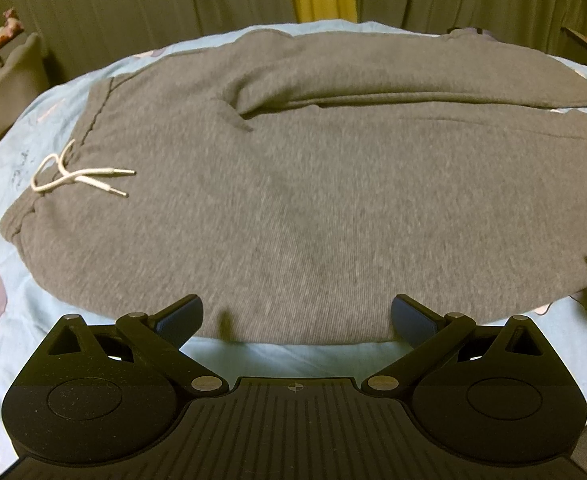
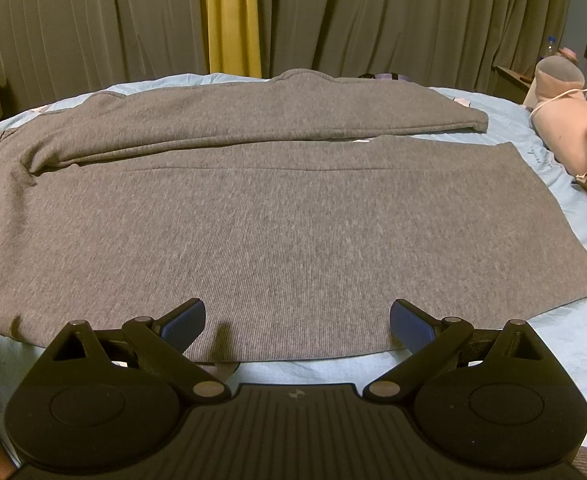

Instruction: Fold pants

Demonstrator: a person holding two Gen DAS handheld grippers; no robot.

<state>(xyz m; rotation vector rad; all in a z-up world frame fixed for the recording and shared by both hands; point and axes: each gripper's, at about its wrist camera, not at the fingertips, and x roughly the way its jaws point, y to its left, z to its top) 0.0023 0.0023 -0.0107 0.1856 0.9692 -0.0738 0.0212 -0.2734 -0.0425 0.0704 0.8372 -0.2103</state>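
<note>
The gray pants (image 1: 293, 184) lie flat on the blue bed (image 1: 53, 92), white string (image 1: 73, 178) at the waist. A pink plush toy (image 2: 569, 132) sits nearby (partly cut off). The left claw (image 1: 296, 316) and right claw (image 2: 297, 320) are both wide apart, holding nothing.

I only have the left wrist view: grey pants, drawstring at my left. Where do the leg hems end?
Observer: In the right wrist view both hems show at the right; the near leg reaches further right than the far leg.
Operator: Is the right gripper holding anything?
Observer: No, the right gripper is open, poised at the near leg's near edge.
Operator: Anything past the hems?
Observer: A pink plush toy lies on the bedsheet, apart from the pants.
</note>
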